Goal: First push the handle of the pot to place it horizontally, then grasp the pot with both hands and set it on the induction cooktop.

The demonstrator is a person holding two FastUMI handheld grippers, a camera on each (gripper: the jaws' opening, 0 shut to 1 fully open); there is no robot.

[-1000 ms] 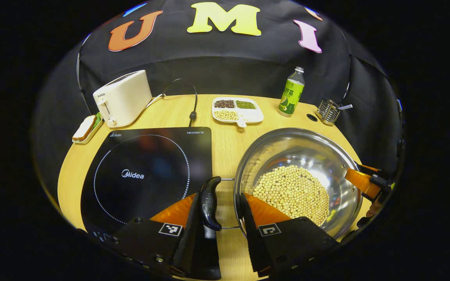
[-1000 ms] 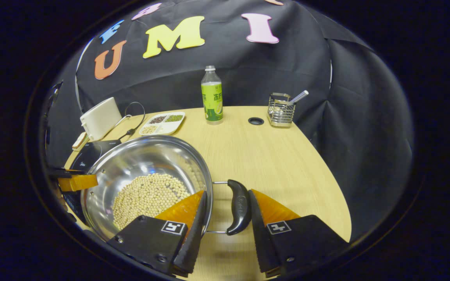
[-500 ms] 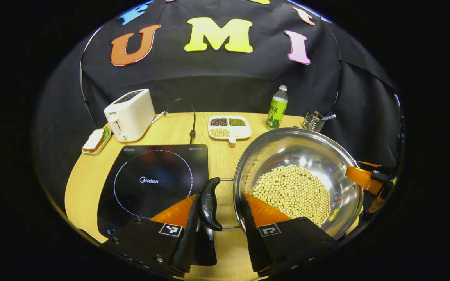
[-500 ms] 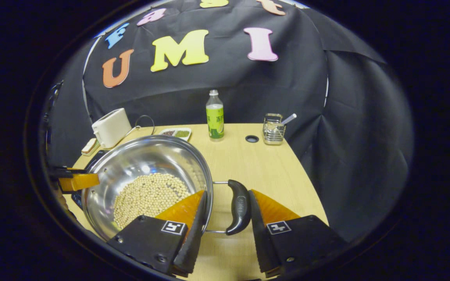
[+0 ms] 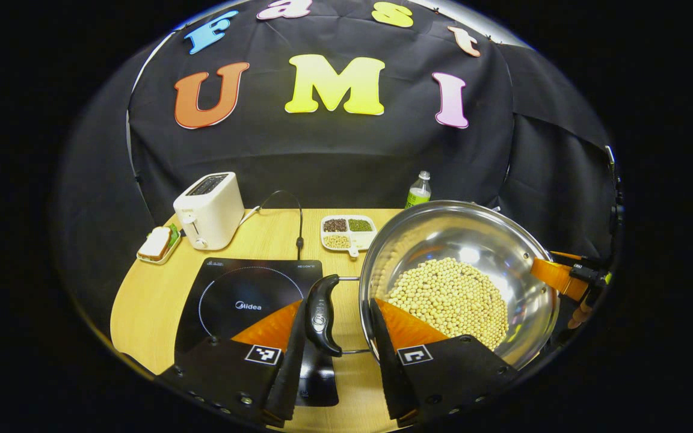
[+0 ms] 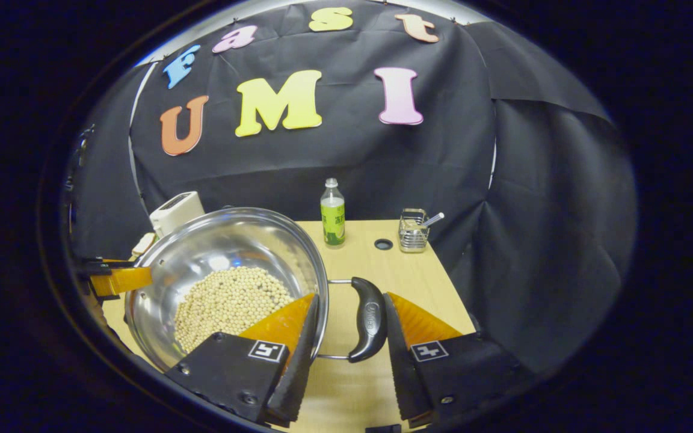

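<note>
Above cooktop (image 5: 226,288), pot (image 5: 461,240) between tongs (image 5: 335,337)

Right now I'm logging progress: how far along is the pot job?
Done: both handles lie level. In hand: left gripper and right gripper each straddle a black handle of the bean-filled pot, carried above the table. Left: lowering it onto the induction cooktop.

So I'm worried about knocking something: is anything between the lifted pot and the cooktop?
Nothing visible is. The pot hangs right of the induction cooktop, whose bare glass lies open; toaster and bean tray sit behind.
</note>
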